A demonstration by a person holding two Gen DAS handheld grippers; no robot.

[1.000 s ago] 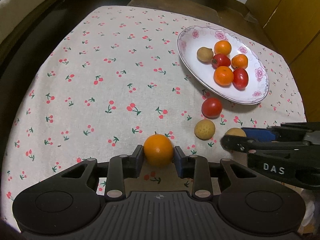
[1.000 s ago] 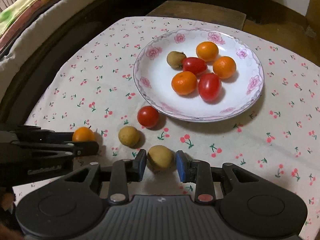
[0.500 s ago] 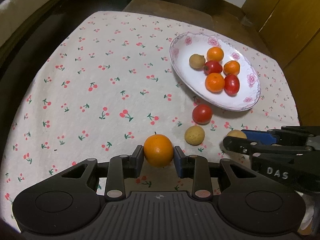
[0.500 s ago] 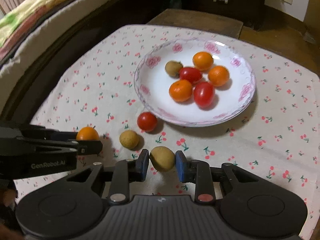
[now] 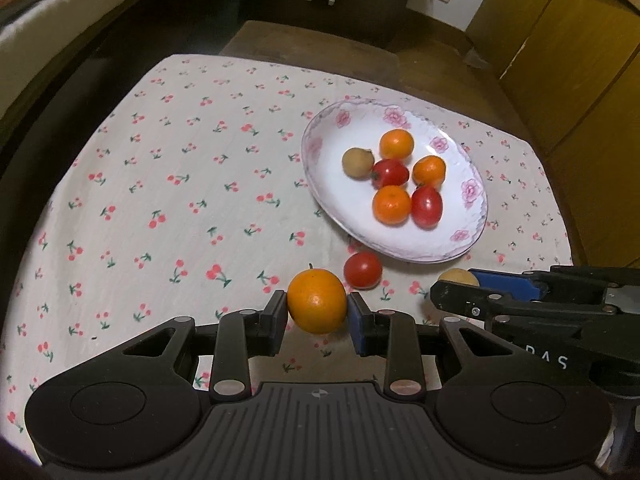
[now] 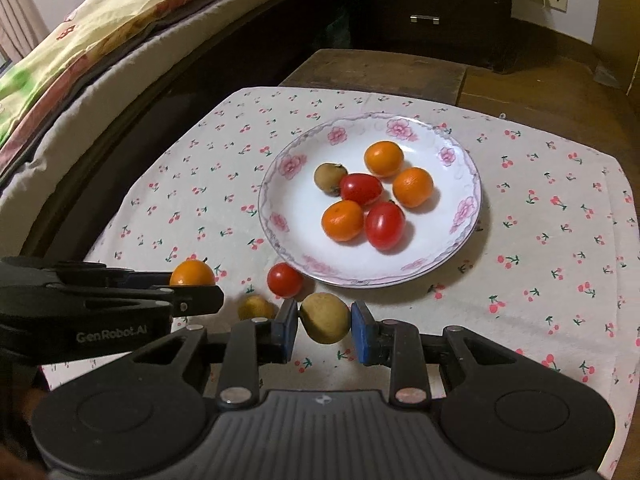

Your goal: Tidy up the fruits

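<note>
My left gripper (image 5: pixel 317 316) is shut on an orange (image 5: pixel 317 301) and holds it above the cloth. My right gripper (image 6: pixel 325 322) is shut on a tan longan (image 6: pixel 325 318) and holds it lifted too. A white floral plate (image 6: pixel 296 216) holds several oranges, tomatoes and a longan (image 6: pixel 329 176); it also shows in the left wrist view (image 5: pixel 332 196). A red tomato (image 6: pixel 285 280) and another tan longan (image 6: pixel 255 307) lie on the cloth in front of the plate. The tomato also shows in the left wrist view (image 5: pixel 362 270).
The cherry-print cloth (image 5: pixel 180 208) covers a small table. A bed (image 6: pixel 80 60) stands to the left, a dark dresser (image 6: pixel 432 4) behind, wooden cabinets (image 5: pixel 580 60) to the right. The right gripper's body (image 5: pixel 540 312) crosses the left wrist view.
Both grippers have risen off the cloth with their fruits and tilted up, so the plate looks farther away and the room beyond shows.
</note>
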